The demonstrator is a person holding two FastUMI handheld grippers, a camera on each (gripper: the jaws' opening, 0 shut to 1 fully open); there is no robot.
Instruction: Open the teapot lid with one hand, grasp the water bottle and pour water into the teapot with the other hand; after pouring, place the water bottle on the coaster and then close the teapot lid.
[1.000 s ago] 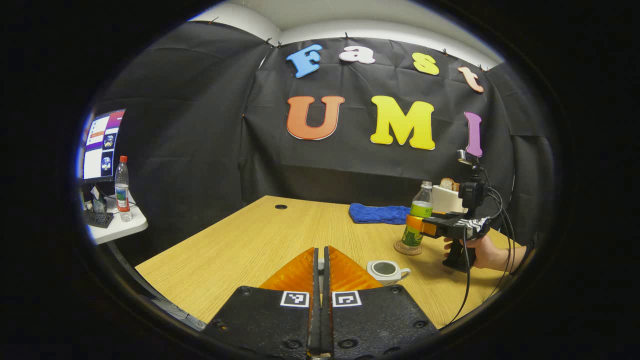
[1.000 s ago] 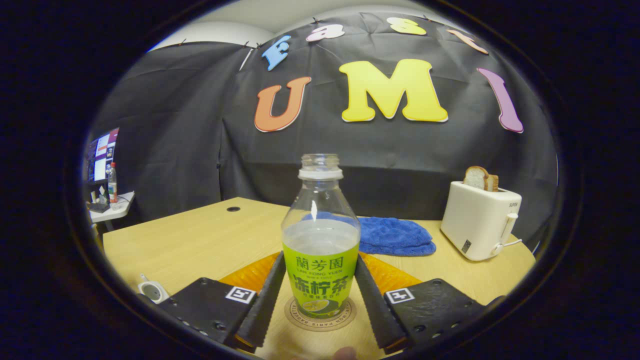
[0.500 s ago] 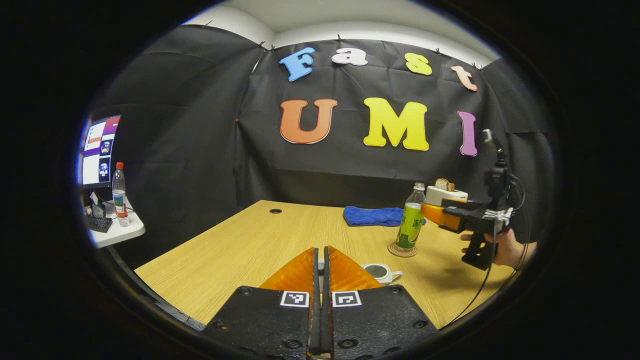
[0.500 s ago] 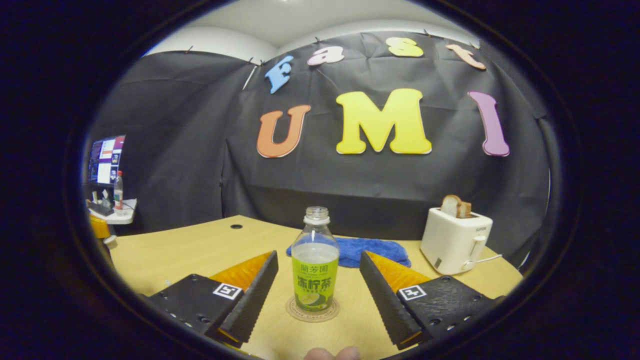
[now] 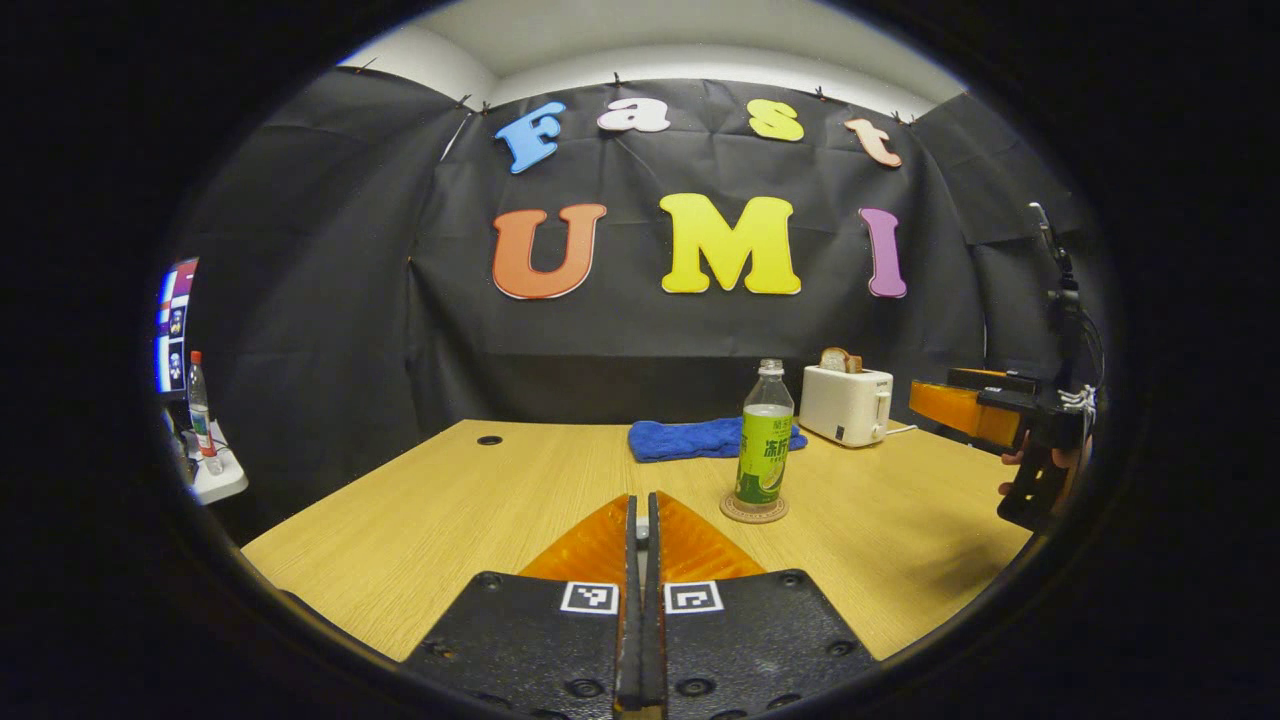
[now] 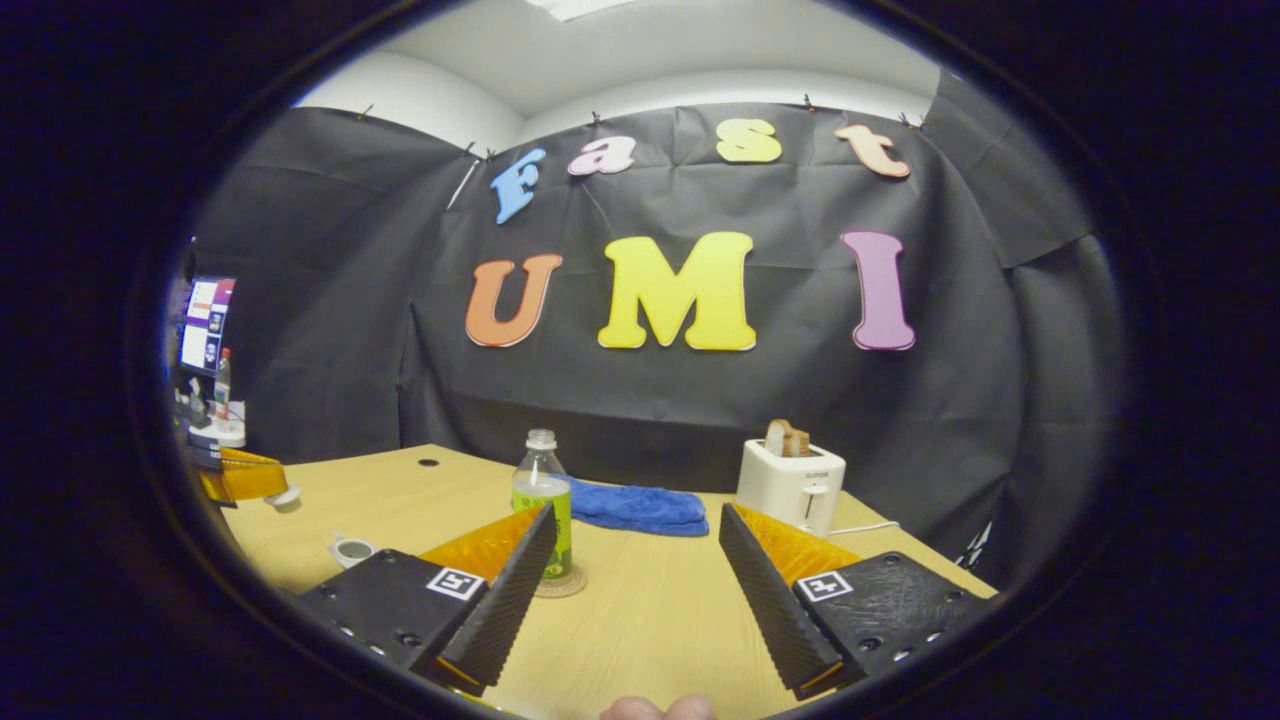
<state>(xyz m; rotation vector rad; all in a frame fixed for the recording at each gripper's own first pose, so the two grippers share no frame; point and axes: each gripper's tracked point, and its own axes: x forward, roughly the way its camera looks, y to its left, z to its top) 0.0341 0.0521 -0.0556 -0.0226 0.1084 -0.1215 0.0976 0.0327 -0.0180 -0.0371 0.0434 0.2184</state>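
Uncapped green-labelled water bottle [image 5: 764, 432] stands upright on the round coaster [image 5: 753, 510]; teapot [image 6: 352, 549] sits open.

A blue towel [image 5: 700, 438] is lying crumpled toward the far edge of the wooden table [image 5: 480, 500], and a white toaster [image 5: 845, 403] is standing just beside it with what looks like sliced bread [image 5: 840, 359] poking out of its slots. Off past the table's left edge, a small white side table [image 5: 215, 478] is carrying a red-capped bottle [image 5: 200, 405], and a lit monitor [image 5: 168, 325] is glowing behind it.
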